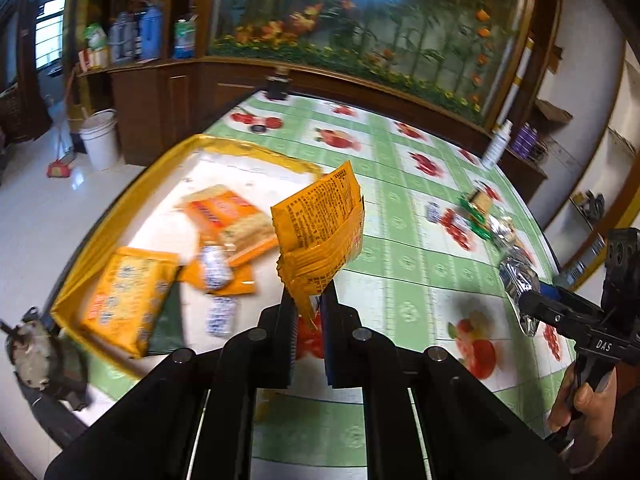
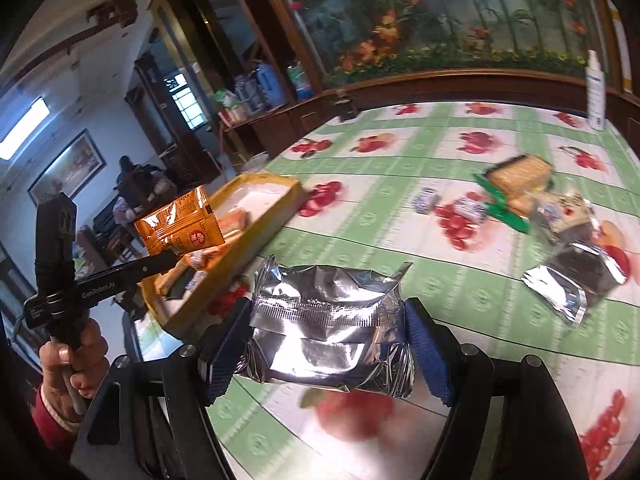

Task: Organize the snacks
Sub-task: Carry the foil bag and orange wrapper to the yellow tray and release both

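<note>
My left gripper (image 1: 308, 300) is shut on an orange snack packet (image 1: 320, 232) and holds it upright above the table, just right of the yellow tray (image 1: 92, 248). The tray holds several orange packets (image 1: 128, 300) and small blue-white candies (image 1: 214, 268). My right gripper (image 2: 328, 344) is shut on a silver foil packet (image 2: 328, 324) held above the table. In the left wrist view it (image 1: 528, 300) shows at the right with the foil packet (image 1: 518, 276). In the right wrist view the left gripper (image 2: 168, 258) holds the orange packet (image 2: 180, 224) beside the tray (image 2: 276, 216).
Loose snacks lie on the fruit-patterned tablecloth (image 2: 400, 184): a green cracker pack (image 2: 516, 184), another silver packet (image 2: 568, 284), small wrapped candies (image 2: 428, 200). A white spray bottle (image 2: 595, 92) stands at the table's far edge. A wooden cabinet and a white bucket (image 1: 100, 140) lie beyond.
</note>
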`<state>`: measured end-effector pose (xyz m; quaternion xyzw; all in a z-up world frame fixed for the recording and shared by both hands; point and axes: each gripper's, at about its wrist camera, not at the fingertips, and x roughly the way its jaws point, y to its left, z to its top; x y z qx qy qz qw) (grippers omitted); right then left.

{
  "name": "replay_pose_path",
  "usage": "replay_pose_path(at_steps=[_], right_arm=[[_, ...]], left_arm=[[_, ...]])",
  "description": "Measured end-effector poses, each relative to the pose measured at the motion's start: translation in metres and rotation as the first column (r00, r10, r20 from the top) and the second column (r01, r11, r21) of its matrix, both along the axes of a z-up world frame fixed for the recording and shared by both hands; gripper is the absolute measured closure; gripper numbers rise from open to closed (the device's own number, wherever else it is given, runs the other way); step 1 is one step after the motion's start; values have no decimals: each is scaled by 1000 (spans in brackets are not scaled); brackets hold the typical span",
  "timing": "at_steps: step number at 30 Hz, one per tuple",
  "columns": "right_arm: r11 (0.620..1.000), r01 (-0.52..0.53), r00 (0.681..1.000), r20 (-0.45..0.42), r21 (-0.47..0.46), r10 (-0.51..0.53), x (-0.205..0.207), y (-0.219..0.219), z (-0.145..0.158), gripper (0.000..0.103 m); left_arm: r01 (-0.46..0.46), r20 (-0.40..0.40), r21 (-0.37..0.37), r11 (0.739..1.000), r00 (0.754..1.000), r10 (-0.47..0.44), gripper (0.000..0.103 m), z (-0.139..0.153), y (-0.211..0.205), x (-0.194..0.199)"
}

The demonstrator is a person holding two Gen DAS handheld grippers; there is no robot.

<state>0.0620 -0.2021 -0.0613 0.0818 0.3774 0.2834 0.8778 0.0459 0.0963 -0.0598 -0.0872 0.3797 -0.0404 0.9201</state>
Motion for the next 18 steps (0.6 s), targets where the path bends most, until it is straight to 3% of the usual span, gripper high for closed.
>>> replay_pose_path(at_steps=[8,18], right_arm=[[990,-136,991,6,35,136,14,76,5,26],[960,-280,960,21,11,279,27,171,4,26]], left_arm=[[-142,9,-7,990,990,142,95,-5,51,-6],[-202,-4,-35,979,979,202,95,-18,77,-7]])
